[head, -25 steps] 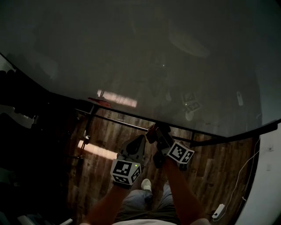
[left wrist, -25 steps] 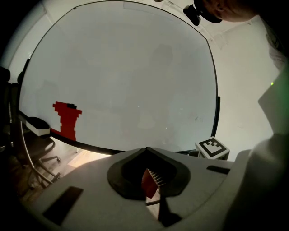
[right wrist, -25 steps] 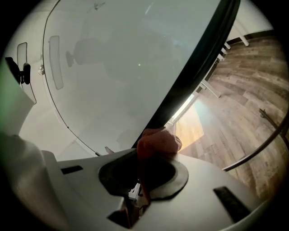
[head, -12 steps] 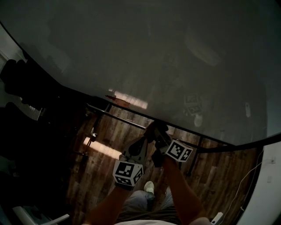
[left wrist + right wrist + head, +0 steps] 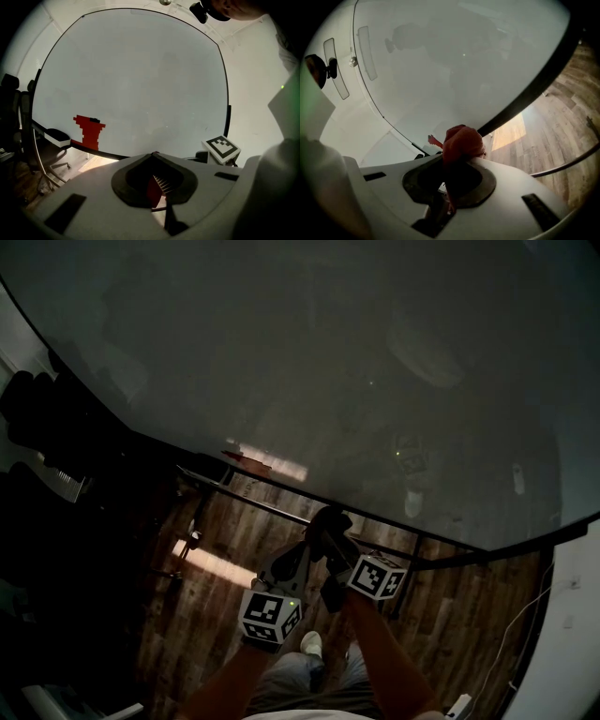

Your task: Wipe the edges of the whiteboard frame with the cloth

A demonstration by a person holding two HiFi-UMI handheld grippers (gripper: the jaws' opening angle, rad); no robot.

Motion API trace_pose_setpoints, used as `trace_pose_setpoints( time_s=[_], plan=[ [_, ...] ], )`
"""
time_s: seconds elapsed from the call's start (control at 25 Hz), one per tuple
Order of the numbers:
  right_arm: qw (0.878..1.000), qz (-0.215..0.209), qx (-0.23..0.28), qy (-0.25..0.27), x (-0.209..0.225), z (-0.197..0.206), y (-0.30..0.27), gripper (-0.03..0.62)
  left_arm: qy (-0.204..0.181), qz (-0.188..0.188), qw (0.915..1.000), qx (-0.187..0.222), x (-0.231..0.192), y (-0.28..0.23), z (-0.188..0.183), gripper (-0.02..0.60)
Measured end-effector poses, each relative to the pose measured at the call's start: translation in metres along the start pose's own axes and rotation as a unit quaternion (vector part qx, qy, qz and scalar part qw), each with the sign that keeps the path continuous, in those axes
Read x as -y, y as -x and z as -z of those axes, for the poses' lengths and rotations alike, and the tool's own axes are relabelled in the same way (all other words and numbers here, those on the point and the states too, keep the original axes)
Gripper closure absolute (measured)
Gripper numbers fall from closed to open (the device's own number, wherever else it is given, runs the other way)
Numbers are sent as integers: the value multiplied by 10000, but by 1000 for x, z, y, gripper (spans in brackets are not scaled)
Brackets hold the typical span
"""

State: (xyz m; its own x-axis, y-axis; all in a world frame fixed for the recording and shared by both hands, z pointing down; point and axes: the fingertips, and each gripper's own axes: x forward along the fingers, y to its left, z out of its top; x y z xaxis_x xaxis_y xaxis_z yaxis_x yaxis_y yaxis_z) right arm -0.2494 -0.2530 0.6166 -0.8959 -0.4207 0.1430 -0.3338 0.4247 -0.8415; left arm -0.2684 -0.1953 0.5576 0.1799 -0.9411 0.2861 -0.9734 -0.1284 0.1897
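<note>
My right gripper (image 5: 458, 161) is clamped narrow on a bunched red cloth (image 5: 462, 140), soft and crumpled. The cloth sits just beside the whiteboard frame (image 5: 525, 101), a smooth dark strip, and I can't tell whether they touch. My left gripper (image 5: 154, 153) has its jaws pressed together, with nothing between them. The head view is dim, and the cloth is only a dark lump there.

Dim office or meeting room, large whiteboard (image 5: 281, 352), wood-plank floor (image 5: 234, 554), swivel chair (image 5: 57, 136)
</note>
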Motion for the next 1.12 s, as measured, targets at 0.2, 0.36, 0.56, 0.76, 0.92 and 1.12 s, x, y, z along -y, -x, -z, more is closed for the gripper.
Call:
trace_pose_setpoints(
  time_s=[0.2, 0.36, 0.56, 0.76, 0.92, 1.12],
  plan=[
    [9982, -27, 61, 603, -41, -22, 47, 546, -53, 202, 9997, -90, 32, 14, -18, 574],
    [9967, 5, 172, 796, -67, -37, 84, 546, 16, 329, 9994, -90, 54, 25, -37, 574],
    [9953, 139, 274, 914, -91, -47, 114, 546, -26, 555, 9984, -73, 80, 37, -60, 574],
    [9910, 290, 323, 1263, -126, -58, 141, 546, -150, 757, 9970, -77, 107, 56, -84, 574],
    [9846, 389, 445, 1644, -155, -67, 166, 546, -152, 925, 9956, 67, 128, 74, -106, 574],
    [9748, 550, 626, 2068, -181, -77, 197, 546, -6, 1184, 9928, 171, 153, 89, -128, 574]
  ],
)
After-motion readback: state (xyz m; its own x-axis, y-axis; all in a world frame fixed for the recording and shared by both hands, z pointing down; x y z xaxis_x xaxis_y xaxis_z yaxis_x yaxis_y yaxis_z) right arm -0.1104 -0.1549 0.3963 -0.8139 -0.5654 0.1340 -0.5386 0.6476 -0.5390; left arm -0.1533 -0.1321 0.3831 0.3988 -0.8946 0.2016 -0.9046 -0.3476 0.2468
